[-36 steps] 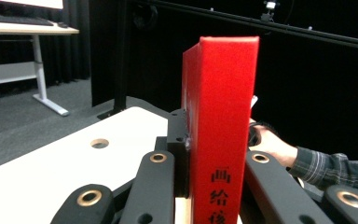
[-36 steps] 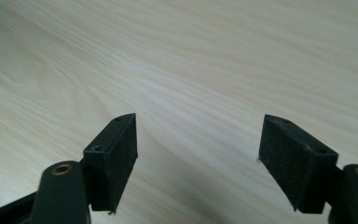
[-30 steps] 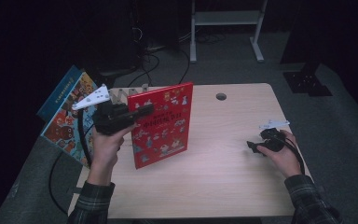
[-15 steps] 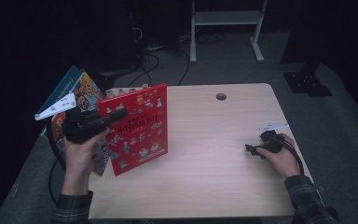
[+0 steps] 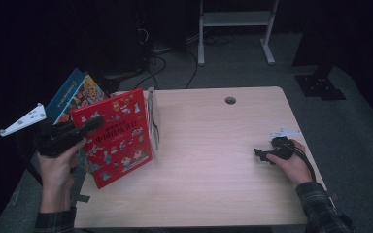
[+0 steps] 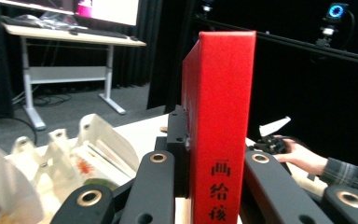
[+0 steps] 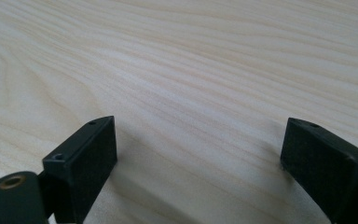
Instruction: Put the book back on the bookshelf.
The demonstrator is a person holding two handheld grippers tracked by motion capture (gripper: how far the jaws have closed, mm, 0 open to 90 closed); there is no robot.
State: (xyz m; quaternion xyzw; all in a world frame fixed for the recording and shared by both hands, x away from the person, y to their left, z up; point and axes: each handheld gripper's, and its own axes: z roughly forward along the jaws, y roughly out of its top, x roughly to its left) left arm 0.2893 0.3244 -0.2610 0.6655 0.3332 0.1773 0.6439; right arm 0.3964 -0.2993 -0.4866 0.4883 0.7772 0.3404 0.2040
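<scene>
Now your left hand-held gripper (image 5: pixel 94 124) clamps the red hardcover picture book (image 5: pixel 116 136), cartoon-covered, over the pale wooden counter (image 5: pixel 213 160)'s left edge. It stands upright, long axis vertical, spine toward you. Your right hand-held gripper (image 7: pixel 198 158), resting on the counter, has just opened, with nothing between its jaws.

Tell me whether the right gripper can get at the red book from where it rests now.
Probably not without a long move. The right gripper lies open on the table near its right edge, while the red book is held up by the left gripper at the far left. Bare tabletop lies between them, so nothing blocks the way.
</scene>
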